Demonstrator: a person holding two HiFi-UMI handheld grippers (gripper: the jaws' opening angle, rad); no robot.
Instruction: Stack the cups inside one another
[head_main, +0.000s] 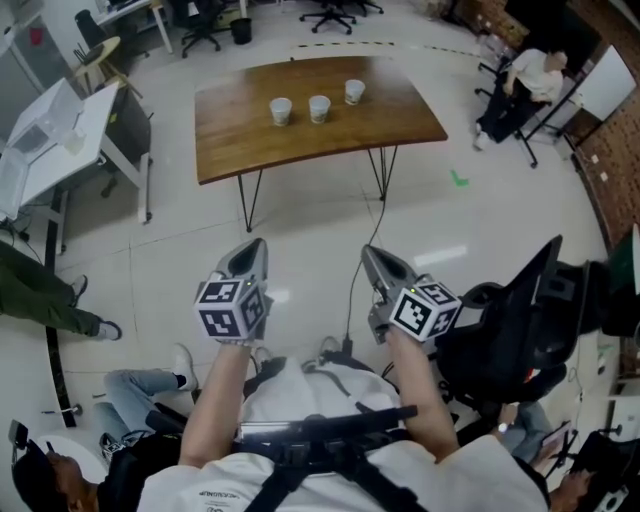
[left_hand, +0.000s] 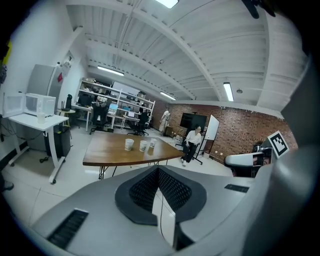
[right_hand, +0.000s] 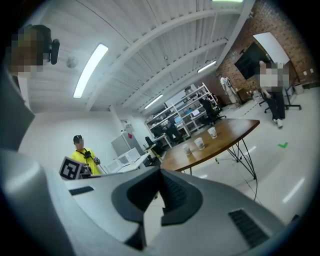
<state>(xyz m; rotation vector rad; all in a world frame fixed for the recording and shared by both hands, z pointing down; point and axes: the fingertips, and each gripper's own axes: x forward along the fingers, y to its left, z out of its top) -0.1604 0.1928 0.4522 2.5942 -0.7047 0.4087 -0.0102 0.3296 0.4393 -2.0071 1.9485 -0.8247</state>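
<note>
The left gripper (head_main: 254, 246) sits in the lower middle of the head view with its jaws pressed together and nothing between them; its own view shows the two dark pads meeting at the tip. The right gripper (head_main: 371, 253), just to the right of it, is likewise closed and empty. Both are held out in front of the person's body, over bare floor, pointing toward the top of the frame.

Well apart from them, in the upper middle of the head view, stands a brown table (head_main: 300, 145). On it are three white cups in a loose row, each upright and apart from the others: the left cup (head_main: 281, 110), the middle cup (head_main: 319, 108) and the right cup (head_main: 354, 92), the last a little further up the frame. None is nested in another.

By the look of it, the stacking has not begun; this is the approach. The next move calls for walking up to the table, spreading one gripper's jaws, and closing them on a cup's wall so it can be lifted and lowered into its neighbour.
</note>
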